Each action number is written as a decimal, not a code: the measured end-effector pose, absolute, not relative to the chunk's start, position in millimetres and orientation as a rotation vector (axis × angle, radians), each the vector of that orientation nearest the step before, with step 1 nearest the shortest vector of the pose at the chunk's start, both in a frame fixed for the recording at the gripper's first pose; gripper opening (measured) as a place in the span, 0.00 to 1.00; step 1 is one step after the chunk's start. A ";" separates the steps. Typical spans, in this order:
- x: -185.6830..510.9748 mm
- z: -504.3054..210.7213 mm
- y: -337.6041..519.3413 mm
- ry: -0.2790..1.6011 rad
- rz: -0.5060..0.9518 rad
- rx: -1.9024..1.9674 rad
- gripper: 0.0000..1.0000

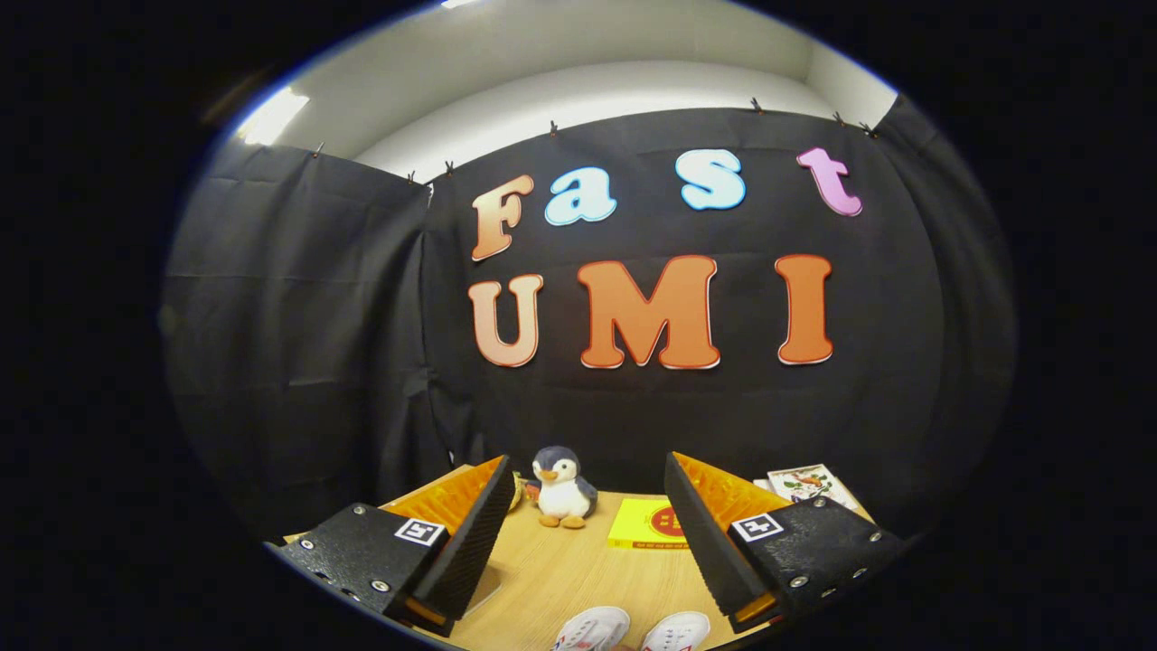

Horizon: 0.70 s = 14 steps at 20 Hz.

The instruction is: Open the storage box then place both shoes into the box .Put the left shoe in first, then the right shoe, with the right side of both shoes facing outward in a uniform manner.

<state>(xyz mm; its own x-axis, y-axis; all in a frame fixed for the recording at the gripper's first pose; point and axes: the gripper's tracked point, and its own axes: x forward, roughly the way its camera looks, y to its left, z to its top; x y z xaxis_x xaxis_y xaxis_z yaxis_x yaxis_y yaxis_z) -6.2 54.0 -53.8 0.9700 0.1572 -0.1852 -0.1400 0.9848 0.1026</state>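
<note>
Hovering high over the wooden table [551, 570], the gripper [587, 533] is held with its fingers spread wide and nothing is gripped between them; this is judged a ready stance, since the box is to be opened before either shoe is lifted. Two white shoes [633, 631] are seen at the near edge of the table, side by side and just below the gap between the fingers; their toes are pointed away towards the far wall, and only the toe ends are visible, so which is the left shoe cannot be told. The storage box cannot be made out for certain; a pale flat edge [484, 588] is glimpsed beside the left finger, but what it belongs to cannot be told. On the far side, a plush penguin [560, 488] is stood upright between the fingers; a yellow book [646, 524] is laid flat just right of it, and a printed card [809, 484] lies beyond the right finger; these are judged bystanders to be avoided.
</note>
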 end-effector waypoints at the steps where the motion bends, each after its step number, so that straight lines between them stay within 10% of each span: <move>1: -7.4 -63.6 59.3 0.229 0.167 0.094 0.99; 14: -18.5 -154.0 147.5 0.600 0.402 0.341 0.94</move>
<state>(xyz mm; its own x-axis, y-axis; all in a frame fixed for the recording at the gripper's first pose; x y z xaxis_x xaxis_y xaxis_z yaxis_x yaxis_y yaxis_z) -18.5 147.5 -154.0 0.7528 0.4575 -0.4733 -0.2638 0.8684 0.4199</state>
